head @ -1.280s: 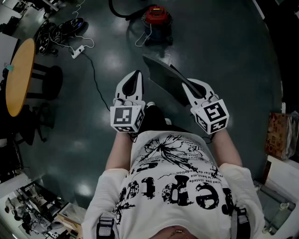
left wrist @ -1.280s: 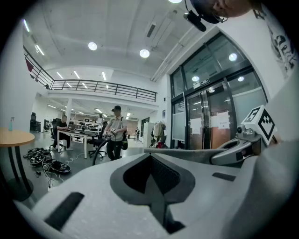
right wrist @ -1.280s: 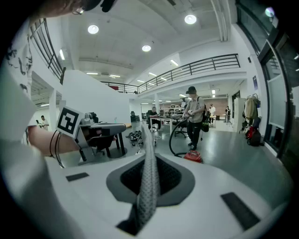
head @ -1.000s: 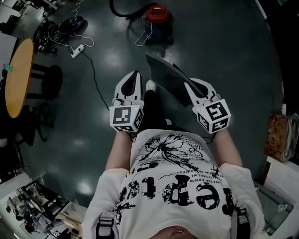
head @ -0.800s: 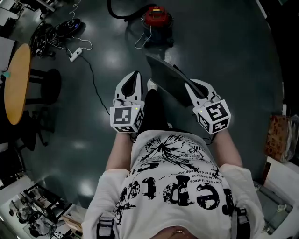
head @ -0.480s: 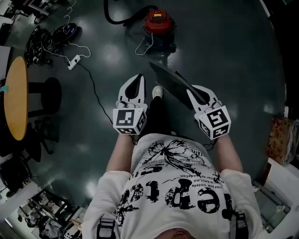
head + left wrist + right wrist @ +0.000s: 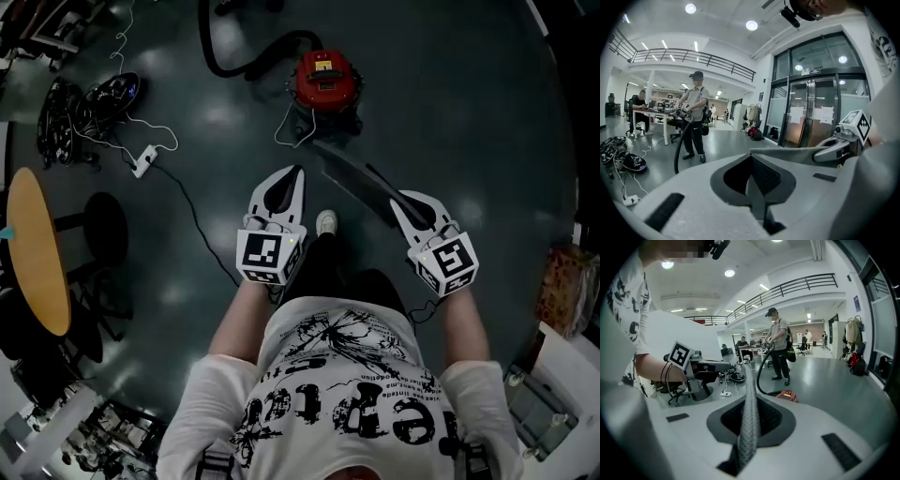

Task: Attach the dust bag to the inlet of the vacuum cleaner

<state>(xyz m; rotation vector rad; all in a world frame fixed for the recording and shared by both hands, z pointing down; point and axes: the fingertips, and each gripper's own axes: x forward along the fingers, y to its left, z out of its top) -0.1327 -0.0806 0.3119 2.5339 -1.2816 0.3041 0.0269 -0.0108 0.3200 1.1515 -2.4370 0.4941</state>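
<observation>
The red vacuum cleaner (image 7: pixel 326 80) stands on the dark floor ahead, with its black hose (image 7: pixel 234 52) curling off to the left. It shows small and red in the right gripper view (image 7: pixel 787 395). My right gripper (image 7: pixel 405 202) is shut on the flat grey dust bag (image 7: pixel 352 178), which sticks out forward and left towards the vacuum. In the right gripper view the bag (image 7: pixel 750 418) runs edge-on between the jaws. My left gripper (image 7: pixel 295 173) hovers beside the bag, shut with nothing in it. From the left gripper view the bag (image 7: pixel 787 152) lies level to the right.
A person (image 7: pixel 778 343) stands behind the vacuum holding its hose. A round orange table (image 7: pixel 37 253) and a black stool (image 7: pixel 103 230) are on the left. A power strip (image 7: pixel 141 161) with a cord and a cable heap (image 7: pixel 84 108) lie at the upper left. Boxes (image 7: pixel 562 291) stand on the right.
I have walked forward: the vacuum now sits lower and nearer in the head view. Both grippers moved along with me, and the bag stays in the right one.
</observation>
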